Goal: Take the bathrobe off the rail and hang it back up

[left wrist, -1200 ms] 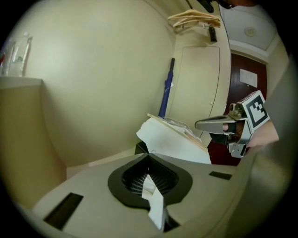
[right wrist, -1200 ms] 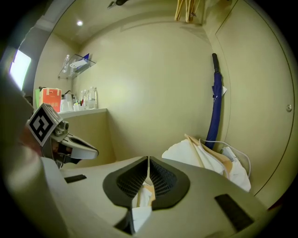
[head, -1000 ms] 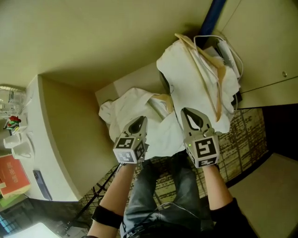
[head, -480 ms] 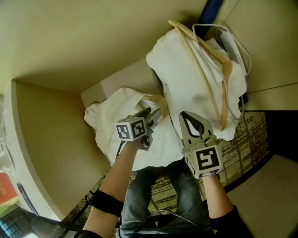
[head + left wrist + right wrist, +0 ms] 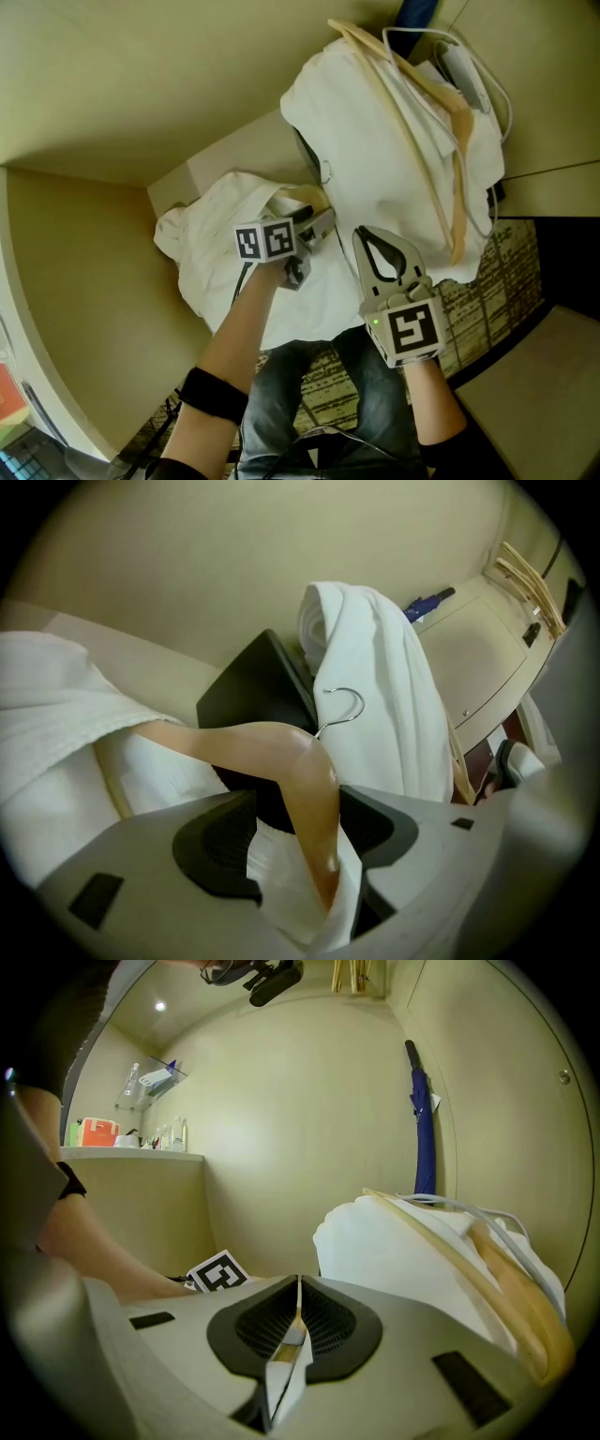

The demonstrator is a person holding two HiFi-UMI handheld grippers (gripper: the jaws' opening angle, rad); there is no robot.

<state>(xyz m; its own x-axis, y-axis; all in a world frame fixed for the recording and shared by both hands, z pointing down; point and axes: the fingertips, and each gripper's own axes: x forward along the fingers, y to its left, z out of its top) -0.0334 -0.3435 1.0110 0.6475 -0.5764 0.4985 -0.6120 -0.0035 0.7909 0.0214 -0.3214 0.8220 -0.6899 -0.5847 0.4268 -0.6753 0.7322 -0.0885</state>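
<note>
- While its jaws are opening, the left gripper (image 5: 317, 227) is seen spread wide. One arm of a wooden hanger (image 5: 291, 761) and a fold of the bathrobe (image 5: 202, 248) lie between the pads, and neither pad is seen pressing on them.
- The right gripper (image 5: 373, 246) is pressed together on a thin fold of white cloth at the bathrobe's lower right edge.
- The bathrobe is heaped against a pale ledge (image 5: 202, 173) and draped over the hanger, whose metal hook (image 5: 345, 708) is left bare above the cloth.
- Right of the bathrobe a second white garment (image 5: 375, 159) is piled, with two more wooden hangers (image 5: 455, 150) and a white cord (image 5: 487, 84) laid on it.
- A blue umbrella (image 5: 424, 1119) is stood against the wall, beyond and to the right of the bathrobe.
- Patterned carpet (image 5: 502, 272) is seen below the bathrobe and beige walls (image 5: 122, 84) behind it.
</note>
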